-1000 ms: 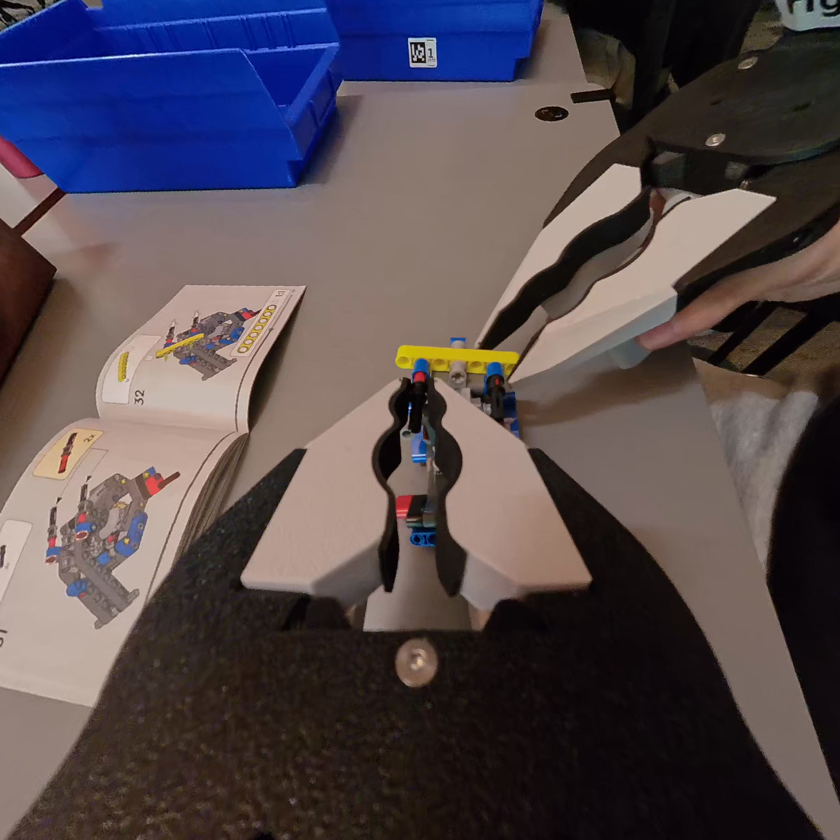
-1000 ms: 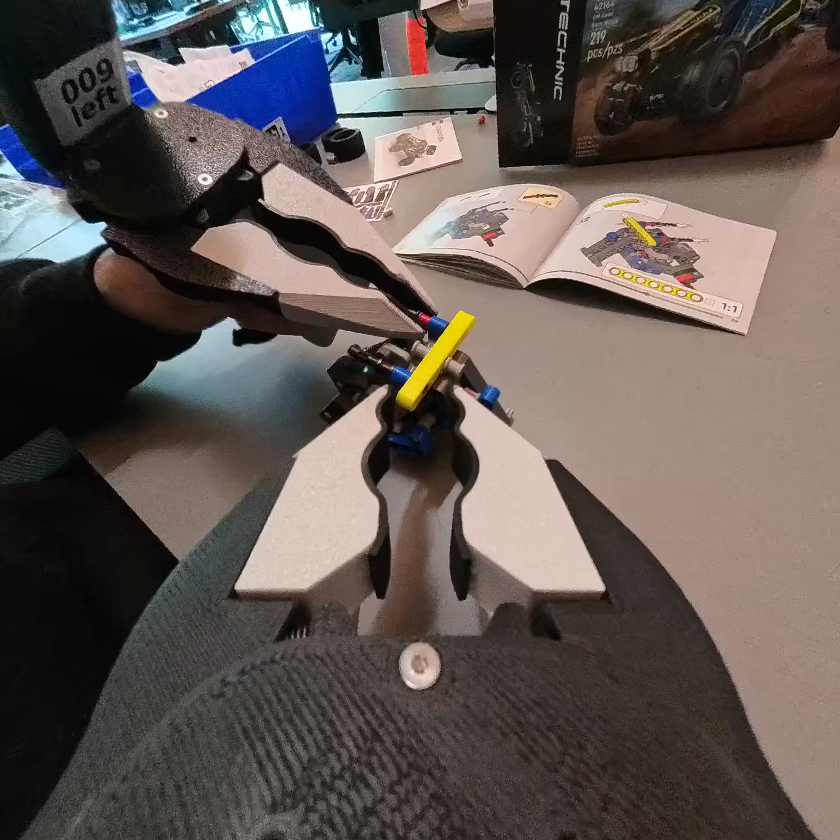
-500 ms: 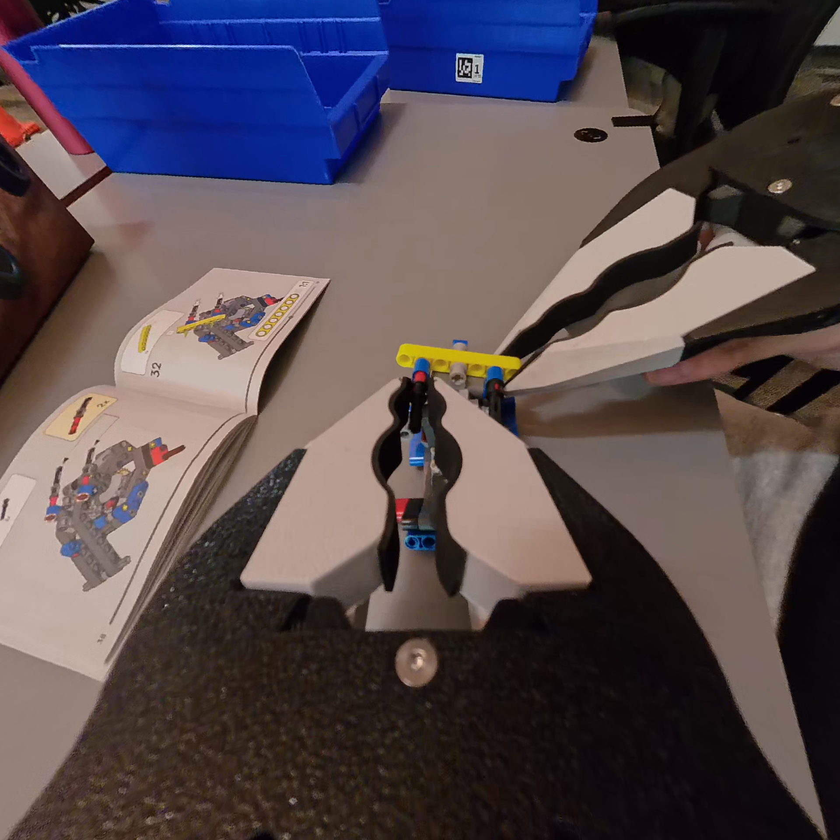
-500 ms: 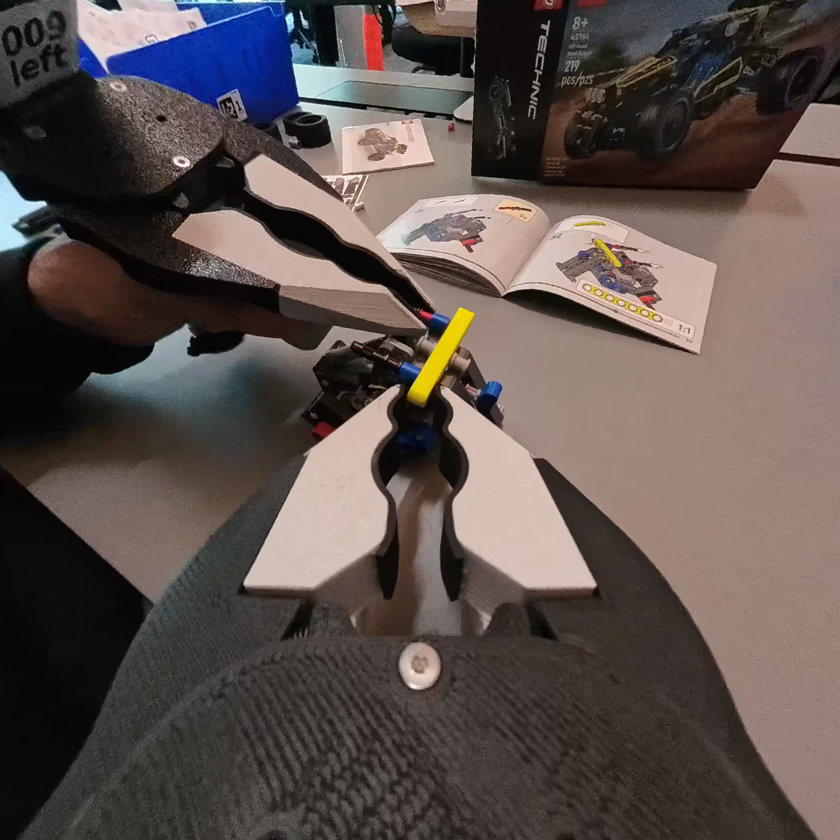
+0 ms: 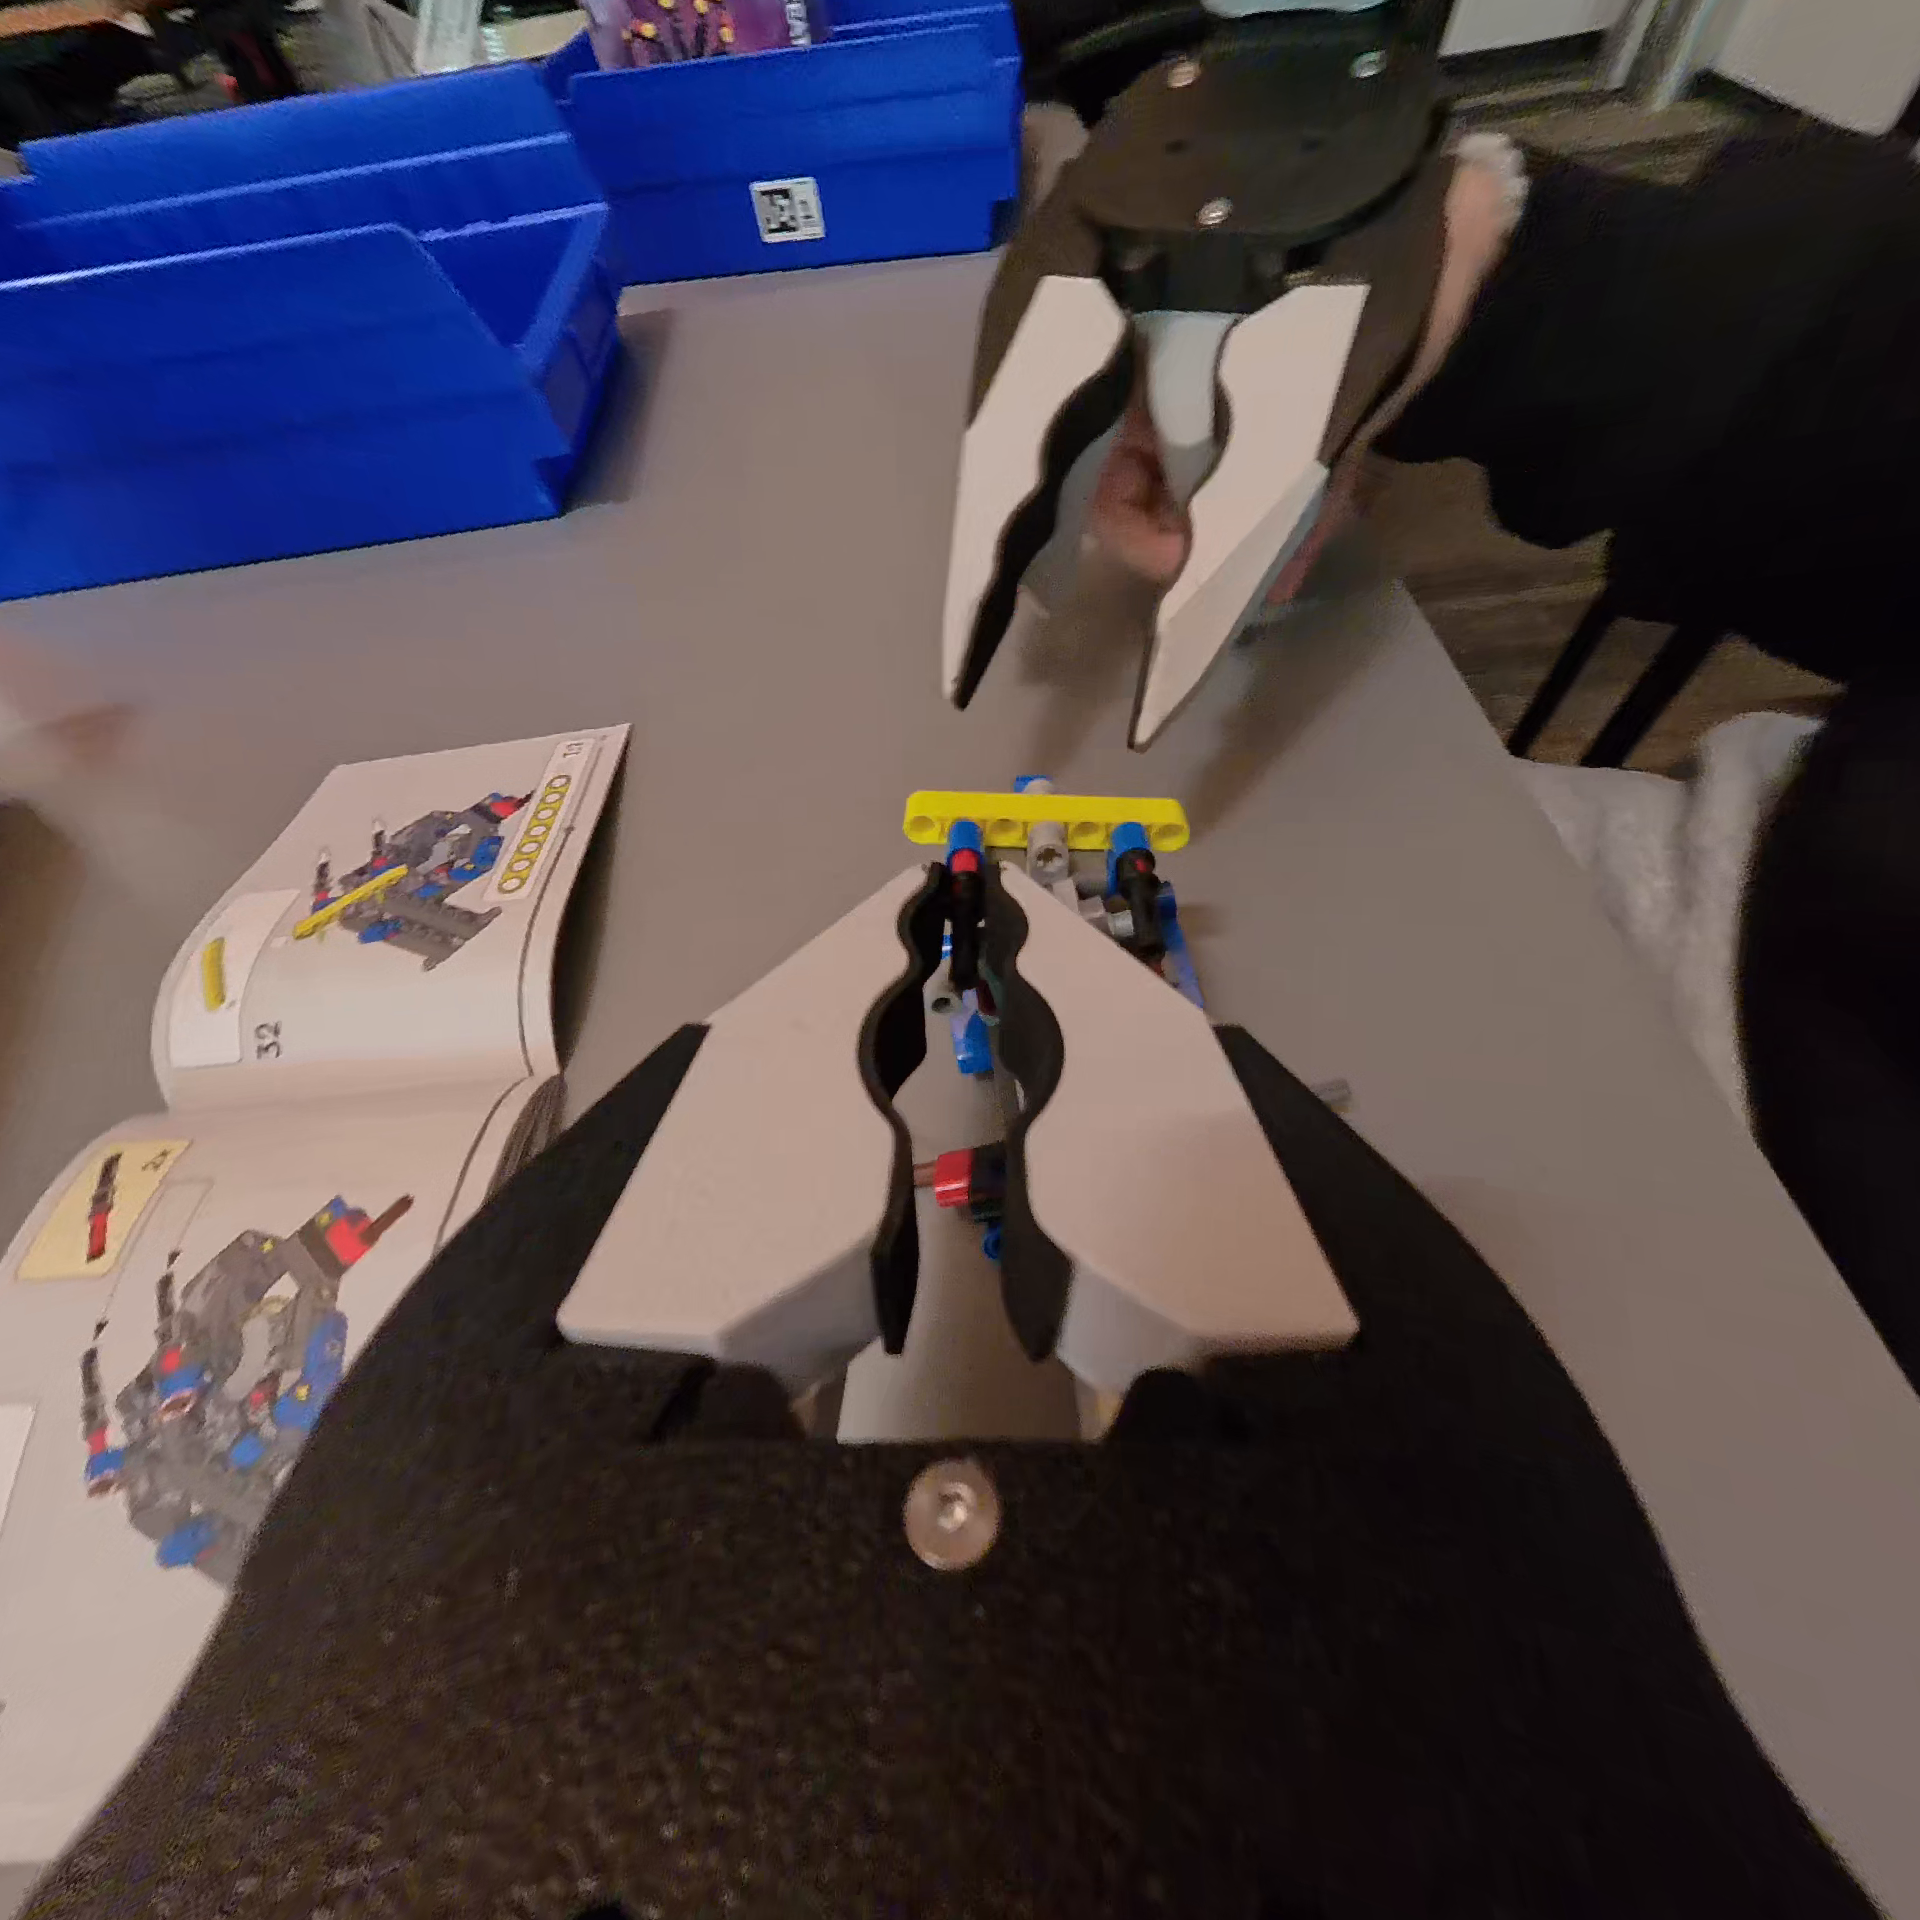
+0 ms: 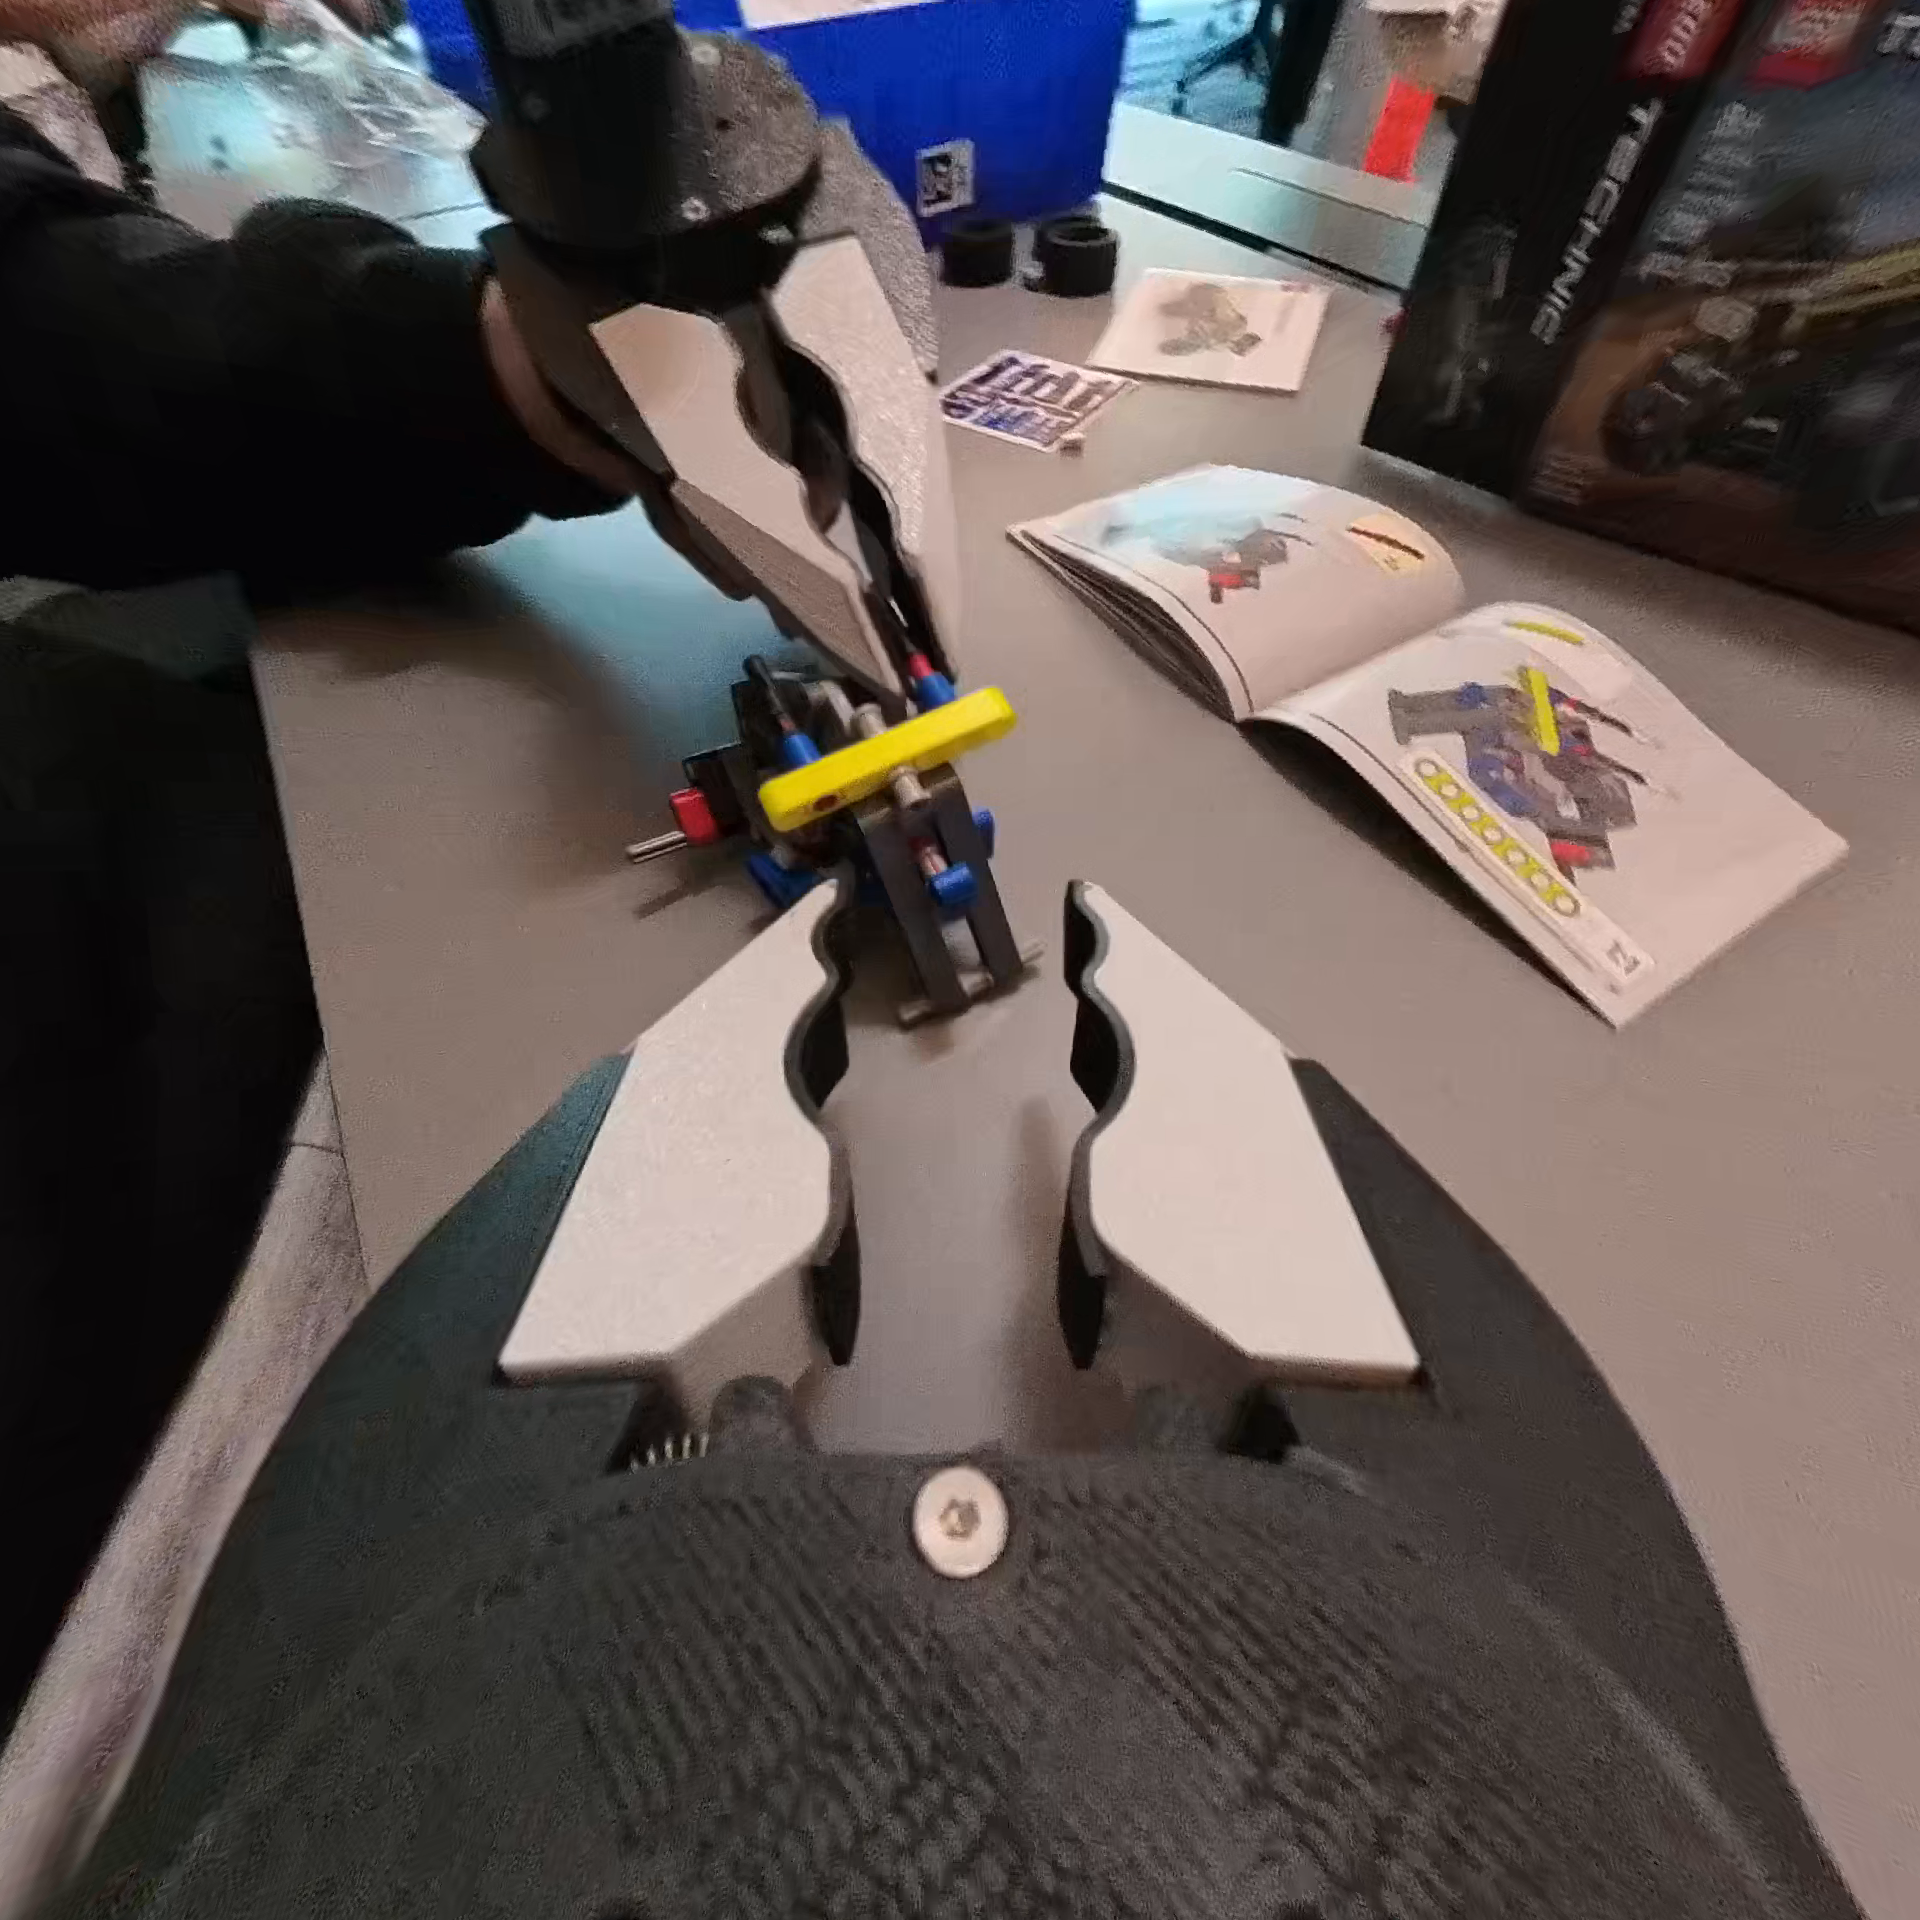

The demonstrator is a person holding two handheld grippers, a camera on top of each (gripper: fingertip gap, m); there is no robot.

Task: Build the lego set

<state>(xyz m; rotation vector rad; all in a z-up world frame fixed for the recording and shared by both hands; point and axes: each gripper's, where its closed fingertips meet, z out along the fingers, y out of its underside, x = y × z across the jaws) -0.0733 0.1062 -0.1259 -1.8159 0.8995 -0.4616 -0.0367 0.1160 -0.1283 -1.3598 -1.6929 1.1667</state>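
A small brick model (image 5: 1132, 914) with a yellow beam (image 5: 1042, 821) across its far end stands on the grey table (image 5: 779, 582). My left gripper (image 5: 961, 883) is shut on a black rod of the model, just behind the yellow beam. The right wrist view confirms this: the left gripper (image 6: 914, 670) comes down from the upper left onto the model (image 6: 883, 769). My right gripper (image 6: 956, 899) is open and holds nothing, its tips just short of the model's dark grey frame. In the left wrist view it hovers open beyond the yellow beam (image 5: 1049, 717).
An open instruction booklet (image 5: 395, 935) lies left of the model and also shows in the right wrist view (image 6: 1455, 727). Blue bins (image 5: 291, 343) stand at the back. A dark product box (image 6: 1714, 260), two black tyres (image 6: 1039, 249), a sticker sheet (image 6: 1029, 400) and a leaflet (image 6: 1210, 327) lie beyond. The table edge (image 5: 1507, 790) runs close on the right.
My right gripper closed in at the yellow beam's end, then opened wide and drew back and up from the model. My left gripper kept its hold on the model.
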